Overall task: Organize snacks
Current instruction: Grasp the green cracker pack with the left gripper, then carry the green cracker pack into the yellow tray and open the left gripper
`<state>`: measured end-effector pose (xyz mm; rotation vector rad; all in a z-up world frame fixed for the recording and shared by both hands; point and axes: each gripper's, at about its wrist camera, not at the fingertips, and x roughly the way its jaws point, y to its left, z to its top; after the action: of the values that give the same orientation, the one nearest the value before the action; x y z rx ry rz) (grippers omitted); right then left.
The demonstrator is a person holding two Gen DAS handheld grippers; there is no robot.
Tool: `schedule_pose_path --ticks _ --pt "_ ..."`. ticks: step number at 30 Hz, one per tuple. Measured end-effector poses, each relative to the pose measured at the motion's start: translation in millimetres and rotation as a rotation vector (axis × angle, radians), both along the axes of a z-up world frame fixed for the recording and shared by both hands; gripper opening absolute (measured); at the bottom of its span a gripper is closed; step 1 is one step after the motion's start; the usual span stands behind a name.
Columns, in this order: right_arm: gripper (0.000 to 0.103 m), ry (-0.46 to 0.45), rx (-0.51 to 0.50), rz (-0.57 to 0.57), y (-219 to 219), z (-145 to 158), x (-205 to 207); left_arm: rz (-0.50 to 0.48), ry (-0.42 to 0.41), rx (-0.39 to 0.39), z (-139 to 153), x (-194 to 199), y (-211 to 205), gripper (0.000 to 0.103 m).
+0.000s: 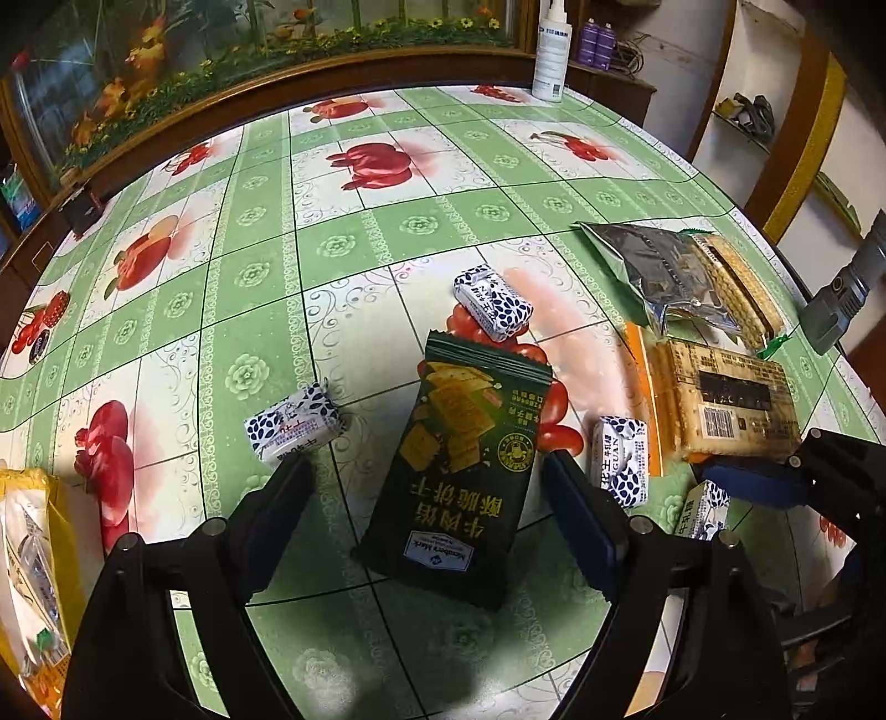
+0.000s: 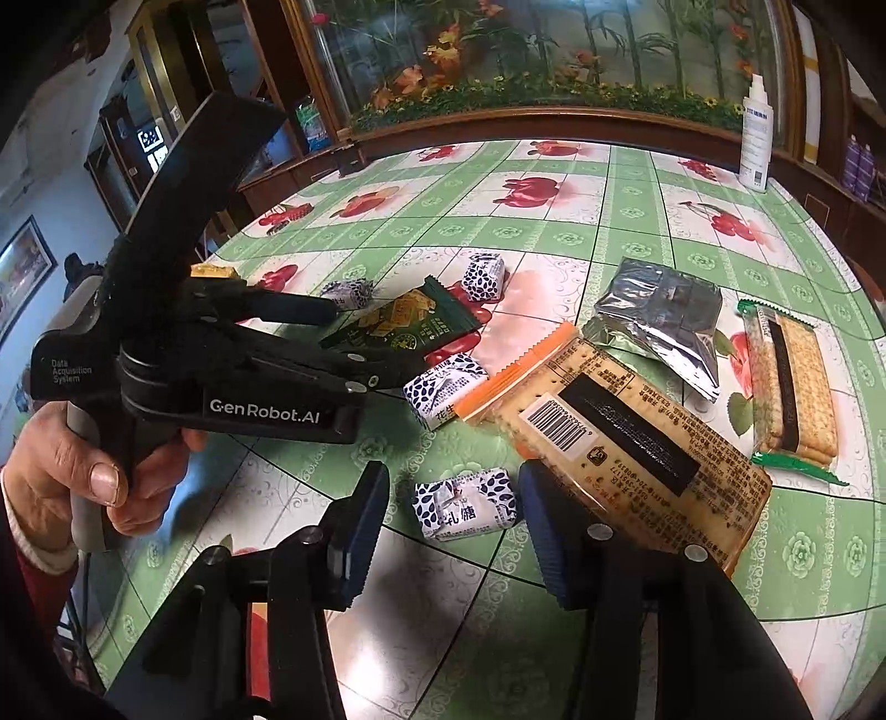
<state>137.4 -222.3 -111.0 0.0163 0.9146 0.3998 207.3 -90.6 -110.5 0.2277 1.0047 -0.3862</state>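
My left gripper is open, its fingers on either side of a dark green cracker packet lying on the table; the packet also shows in the right wrist view. My right gripper is open around a blue-and-white wrapped candy, with no contact seen. More such candies lie nearby. A clear cracker pack with an orange edge lies by my right finger. The left gripper's body fills the left of the right wrist view.
A silver foil pack and a green-edged cracker sleeve lie at the right. A yellow bag sits at the left table edge. A white spray bottle stands at the back. The floral tablecloth covers the table.
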Motion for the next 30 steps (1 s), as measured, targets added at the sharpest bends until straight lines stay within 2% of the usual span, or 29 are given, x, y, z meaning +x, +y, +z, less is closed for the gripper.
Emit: schedule_pose_path --ticks 1,3,4,5,10,13,23,30 --pt "0.046 -0.003 -0.012 -0.001 1 0 0 0.0 -0.01 -0.003 0 -2 1 0.081" --pt "0.041 -0.006 -0.033 -0.005 1 0 -1 -0.004 -0.023 -0.004 3 -7 4 0.063" --pt "0.038 -0.009 -0.045 -0.006 1 0 -2 -0.008 -0.029 -0.001 5 -9 5 0.049" --pt "0.036 -0.01 -0.051 -0.005 1 0 -2 -0.013 -0.028 -0.001 6 -12 6 0.043" --pt "0.034 -0.017 -0.064 -0.004 3 0 -7 -0.009 -0.024 -0.017 5 -18 12 0.042" --pt "0.034 -0.004 -0.008 -0.015 -4 1 -12 0.011 -0.021 -0.027 6 -28 20 0.042" --pt "0.033 -0.05 0.085 -0.006 -4 23 -37 0.156 -0.051 -0.138 29 -80 69 0.042" --pt "0.033 -0.054 0.185 0.045 15 37 -47 0.311 -0.105 -0.158 51 -119 116 0.042"
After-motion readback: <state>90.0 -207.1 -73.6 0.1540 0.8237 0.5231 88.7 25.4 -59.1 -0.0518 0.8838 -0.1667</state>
